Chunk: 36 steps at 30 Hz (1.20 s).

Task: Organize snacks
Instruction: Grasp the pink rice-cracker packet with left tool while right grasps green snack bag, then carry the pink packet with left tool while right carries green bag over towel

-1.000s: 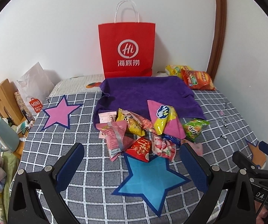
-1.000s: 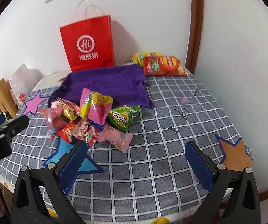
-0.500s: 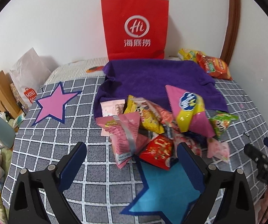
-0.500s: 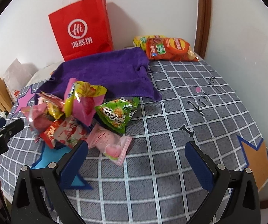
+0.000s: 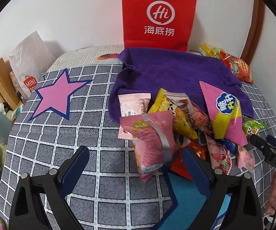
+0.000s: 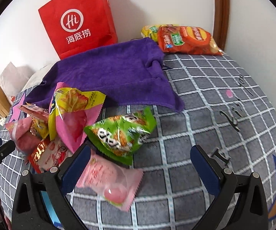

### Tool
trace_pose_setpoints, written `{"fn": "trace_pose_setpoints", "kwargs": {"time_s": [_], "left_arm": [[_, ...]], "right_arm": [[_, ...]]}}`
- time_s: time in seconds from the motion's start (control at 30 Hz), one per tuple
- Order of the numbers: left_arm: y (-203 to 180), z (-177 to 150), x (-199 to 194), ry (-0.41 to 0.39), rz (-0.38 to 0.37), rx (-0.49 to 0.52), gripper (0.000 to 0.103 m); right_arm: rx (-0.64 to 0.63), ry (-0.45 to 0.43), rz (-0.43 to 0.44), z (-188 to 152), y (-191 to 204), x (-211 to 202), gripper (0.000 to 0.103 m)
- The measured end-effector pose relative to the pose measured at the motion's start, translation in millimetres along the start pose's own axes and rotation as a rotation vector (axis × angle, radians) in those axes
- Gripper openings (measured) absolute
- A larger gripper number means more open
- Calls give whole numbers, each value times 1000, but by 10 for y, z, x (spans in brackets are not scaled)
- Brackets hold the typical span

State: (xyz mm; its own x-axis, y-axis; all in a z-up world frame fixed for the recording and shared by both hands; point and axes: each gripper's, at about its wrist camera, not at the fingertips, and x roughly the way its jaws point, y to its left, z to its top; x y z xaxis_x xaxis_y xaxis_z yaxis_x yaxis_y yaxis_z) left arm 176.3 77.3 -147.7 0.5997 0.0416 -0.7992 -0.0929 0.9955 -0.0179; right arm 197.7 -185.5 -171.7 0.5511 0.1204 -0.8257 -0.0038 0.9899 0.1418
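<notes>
Grey checked cloth w/ white grid lines covers the whole tabletop, biggest thing in the room from where I stand. Next in size: purple towel spread toward the back, its near edge under the snack heap. Behind it a red paper bag stands upright against the white wall, white logo facing out. Pink star w/ dark blue border lies flat on the cloth left of the towel; blue star sits at the near edge, partly under the heap. Orange chip bag lies at the far right corner, a yellow bag just behind it.

Snack pile sits mid-table, straddling the towel's front edge and the blue star – mixed pink, yellow, red packets leaning on each other. Pink-and-yellow triangular packet stands tallest. Green packet is at the pile's right side, and a pale pink candy pack lies just in front of it.

Left gripper – jaws spread wide, nothing pinched; a pink wrapped packet sits betw. the fingers but the pads don't press it. Right gripper also spread wide, nothing held; its left finger is right by the pale pink candy pack, contact unclear.
</notes>
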Motion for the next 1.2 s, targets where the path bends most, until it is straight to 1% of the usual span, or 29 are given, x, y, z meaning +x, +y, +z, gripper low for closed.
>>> {"fn": "trace_pose_setpoints", "kwargs": {"time_s": [0.1, 0.27, 0.33, 0.4, 0.43, 0.5, 0.57, 0.6, 0.63, 0.67, 0.7, 0.77, 0.8, 0.87, 1.03, 1.2], "left_arm": [[36, 12, 33, -1, -7, -7, 97], [32, 45, 118, 7, -4, -4, 97], [19, 66, 152, 10, -8, -1, 97], [-3, 90, 199, 17, -3, 4, 97], [-16, 101, 224, 22, 1, 7, 97], [-45, 115, 268, 27, 4, 13, 97], [-77, 125, 307, 30, 7, 19, 97], [-92, 128, 320, 30, 7, 23, 97], [-106, 126, 331, 30, 8, 28, 95], [-125, 122, 343, 33, 5, 33, 88], [-139, 119, 360, 40, 2, 38, 84], [-148, 115, 383, 49, -3, 36, 69], [-149, 111, 392, 53, -12, 34, 66], [-138, 105, 387, 59, -35, 27, 49], [-121, 97, 279, 35, -37, 31, 45], [-67, 156, 96, 6, -42, 21, 45]], "right_arm": [[-10, 18, 8, 21, 45, 129, 103], [-34, 22, 17, 39, 115, 260, 102], [-32, 25, 25, 56, 114, 312, 101], [-32, 25, 37, 68, 117, 350, 92], [-36, 27, 41, 74, 122, 364, 89], [-47, 26, 41, 83, 126, 389, 78], [-56, 17, 44, 86, 137, 394, 69], [-59, 13, 46, 86, 138, 389, 68], [-62, 11, 46, 89, 137, 386, 67], [-69, 6, 44, 85, 140, 376, 67], [-73, 2, 41, 82, 139, 370, 67], [-79, -3, 32, 72, 135, 353, 65], [-80, -5, 31, 64, 130, 336, 65], [-77, -9, 29, 58, 109, 297, 64], [-70, -29, 25, 72, 86, 162, 64], [-77, -49, 10, 143, 107, -2, 64]]}}
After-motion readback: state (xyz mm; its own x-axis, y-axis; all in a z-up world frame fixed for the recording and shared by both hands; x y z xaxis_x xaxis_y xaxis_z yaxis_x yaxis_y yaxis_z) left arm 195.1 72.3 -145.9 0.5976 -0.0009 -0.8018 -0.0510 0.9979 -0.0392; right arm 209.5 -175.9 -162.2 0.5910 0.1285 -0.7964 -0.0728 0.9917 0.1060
